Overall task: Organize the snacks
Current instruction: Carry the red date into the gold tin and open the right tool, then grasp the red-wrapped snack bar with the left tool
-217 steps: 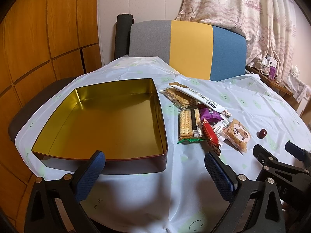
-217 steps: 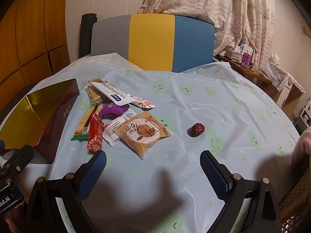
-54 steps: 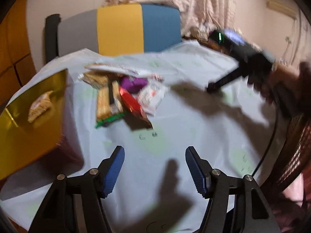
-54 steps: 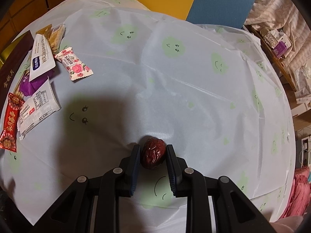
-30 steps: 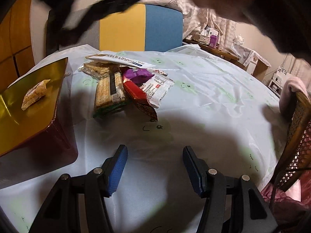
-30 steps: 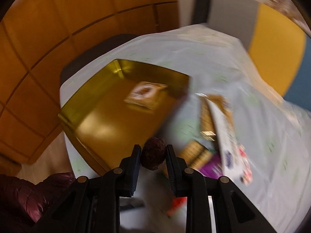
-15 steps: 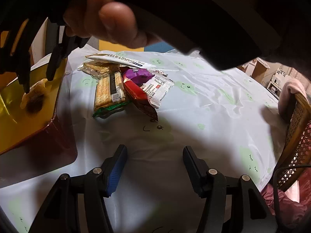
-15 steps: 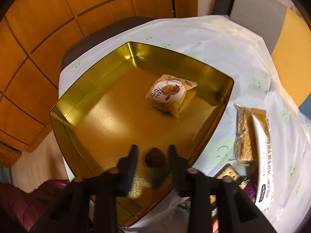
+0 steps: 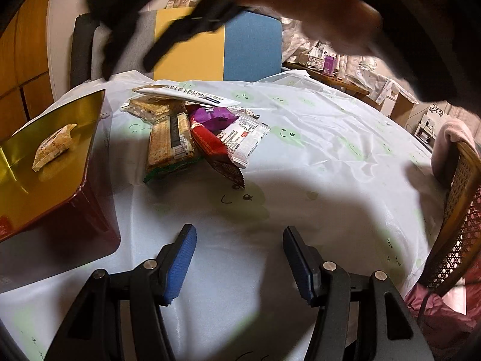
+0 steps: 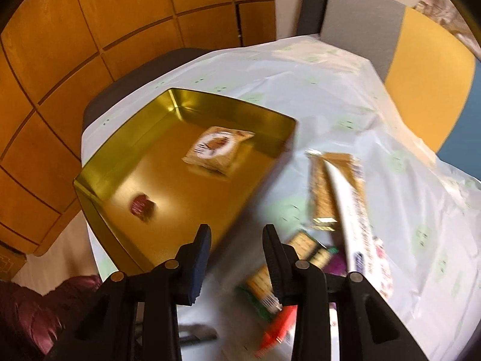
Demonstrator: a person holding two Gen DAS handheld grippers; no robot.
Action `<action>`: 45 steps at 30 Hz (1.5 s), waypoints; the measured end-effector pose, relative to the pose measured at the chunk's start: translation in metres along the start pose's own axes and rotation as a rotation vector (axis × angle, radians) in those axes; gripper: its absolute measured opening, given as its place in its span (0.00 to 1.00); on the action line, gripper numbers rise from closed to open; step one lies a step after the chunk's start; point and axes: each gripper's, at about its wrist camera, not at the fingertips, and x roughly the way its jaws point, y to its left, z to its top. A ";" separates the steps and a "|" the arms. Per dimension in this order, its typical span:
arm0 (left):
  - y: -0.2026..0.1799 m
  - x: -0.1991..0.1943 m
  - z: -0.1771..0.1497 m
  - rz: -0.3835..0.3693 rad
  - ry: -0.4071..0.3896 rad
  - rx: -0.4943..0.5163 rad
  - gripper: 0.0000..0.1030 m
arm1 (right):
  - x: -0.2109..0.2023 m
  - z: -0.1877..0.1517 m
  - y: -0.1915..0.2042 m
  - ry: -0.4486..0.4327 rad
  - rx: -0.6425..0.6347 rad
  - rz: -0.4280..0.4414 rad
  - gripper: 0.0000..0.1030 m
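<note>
**Date is in the tin, next snack is waiting**

The right gripper (image 10: 236, 236) is empty, jaws a little apart. The red date (image 10: 141, 206) lies in the gold tin (image 10: 99, 162) near the round cake packet (image 10: 218, 148). The left gripper (image 9: 239, 251) is half open and empty above the tablecloth (image 9: 330, 156). For the next pick, it is best to approach the red wrapper (image 9: 210, 146) from its free end, low and slowly, because the pile overlaps.

One gold tin (image 10: 99, 162), two snacks inside, six packets (image 9: 207, 132) outside
</note>
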 end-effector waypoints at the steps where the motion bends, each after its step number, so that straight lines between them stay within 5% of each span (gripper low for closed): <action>1: 0.001 0.000 0.001 -0.002 0.004 -0.009 0.59 | -0.005 -0.005 -0.006 -0.004 0.009 -0.009 0.35; 21: 0.001 0.006 0.008 0.043 0.067 -0.034 0.68 | -0.037 -0.135 -0.160 0.101 0.250 -0.296 0.35; 24: 0.002 0.007 0.014 0.050 0.090 -0.057 0.63 | -0.035 -0.152 -0.181 0.093 0.330 -0.309 0.35; 27: 0.003 0.007 0.023 0.045 0.107 -0.076 0.57 | -0.031 -0.153 -0.186 0.111 0.332 -0.335 0.35; 38: 0.008 0.009 0.060 0.089 0.113 -0.147 0.57 | -0.026 -0.152 -0.170 0.135 0.288 -0.313 0.35; 45: 0.021 0.034 0.080 0.122 0.168 -0.211 0.46 | -0.031 -0.151 -0.165 0.124 0.282 -0.315 0.35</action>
